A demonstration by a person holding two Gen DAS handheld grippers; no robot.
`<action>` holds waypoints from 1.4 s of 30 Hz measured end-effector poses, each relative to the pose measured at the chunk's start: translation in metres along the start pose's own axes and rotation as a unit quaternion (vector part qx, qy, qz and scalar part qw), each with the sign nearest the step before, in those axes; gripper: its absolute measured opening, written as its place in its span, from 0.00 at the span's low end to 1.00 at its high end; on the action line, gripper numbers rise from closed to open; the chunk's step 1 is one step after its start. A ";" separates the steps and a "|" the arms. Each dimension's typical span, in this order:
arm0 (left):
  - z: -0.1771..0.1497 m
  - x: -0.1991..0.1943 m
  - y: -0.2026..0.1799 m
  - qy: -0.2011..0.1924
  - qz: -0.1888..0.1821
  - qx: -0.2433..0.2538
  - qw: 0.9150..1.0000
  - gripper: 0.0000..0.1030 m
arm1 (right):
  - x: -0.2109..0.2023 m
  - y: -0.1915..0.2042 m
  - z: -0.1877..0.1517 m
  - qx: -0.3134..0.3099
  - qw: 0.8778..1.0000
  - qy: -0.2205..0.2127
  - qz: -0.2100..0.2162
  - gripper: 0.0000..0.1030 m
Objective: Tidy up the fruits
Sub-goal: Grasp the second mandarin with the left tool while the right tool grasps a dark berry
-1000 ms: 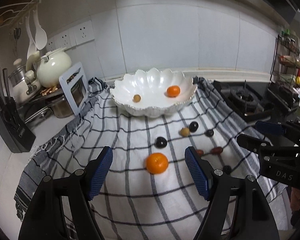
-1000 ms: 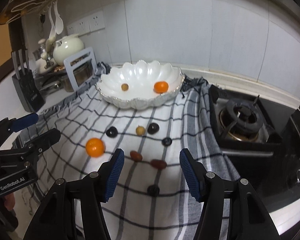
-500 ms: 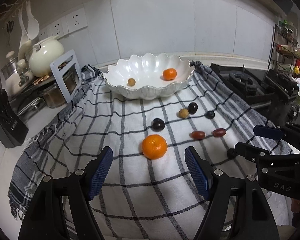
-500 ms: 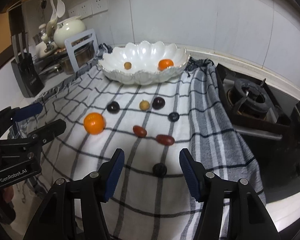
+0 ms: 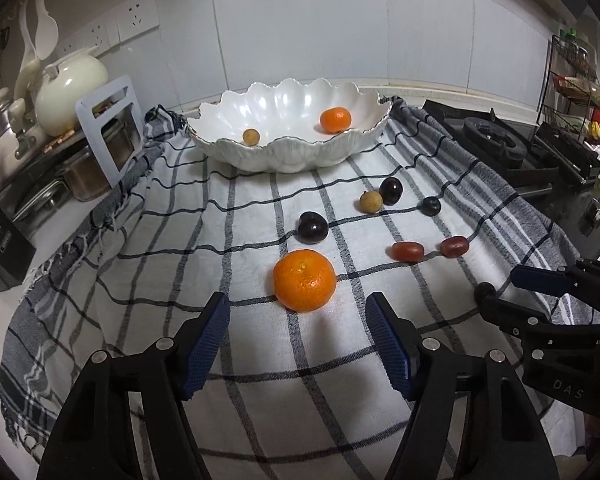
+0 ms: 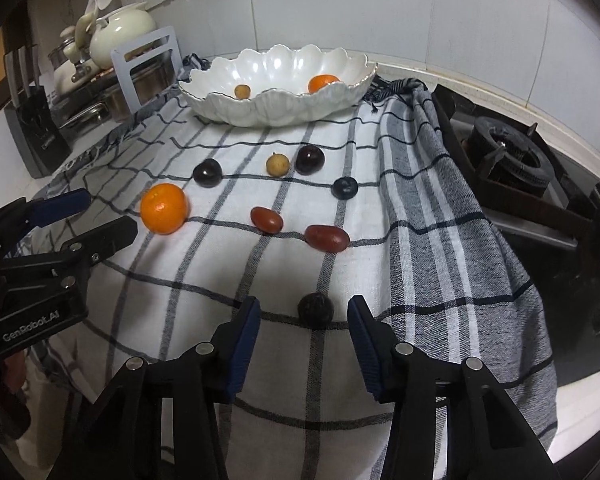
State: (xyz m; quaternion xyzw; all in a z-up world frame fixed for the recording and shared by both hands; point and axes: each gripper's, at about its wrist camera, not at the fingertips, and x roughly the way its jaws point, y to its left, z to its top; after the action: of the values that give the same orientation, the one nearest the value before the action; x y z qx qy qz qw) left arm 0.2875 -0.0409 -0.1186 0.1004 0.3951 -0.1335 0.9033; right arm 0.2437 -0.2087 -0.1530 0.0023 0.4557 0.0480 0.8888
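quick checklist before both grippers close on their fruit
1. Left gripper lined up with the orange: ok, fruit sits just ahead of the gap; fingers have just been closing, nothing between them yet.
2. Right gripper lined up with the small dark fruit: ok, centred just ahead of the fingers, which have just been closing, untouched.
3. Neighbouring fruit clear of the fingers: ok.
4. White bowl has room: ok, only two fruits inside.
5. Cloth flat under the targets: ok.
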 end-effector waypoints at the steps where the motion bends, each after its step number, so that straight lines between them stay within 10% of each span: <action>1: 0.001 0.004 0.000 0.003 -0.002 0.001 1.000 0.65 | 0.002 -0.001 0.000 0.002 1.000 0.001 0.001 0.43; 42: 0.013 0.033 -0.004 0.021 -0.016 0.000 1.000 0.42 | 0.009 -0.010 0.004 0.021 1.000 0.002 0.003 0.22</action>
State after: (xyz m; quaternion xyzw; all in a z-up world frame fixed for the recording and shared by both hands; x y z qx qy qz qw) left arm 0.3169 -0.0536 -0.1348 0.0969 0.4152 -0.1460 0.8927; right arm 0.2533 -0.2173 -0.1586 0.0219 0.4584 0.0412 0.8875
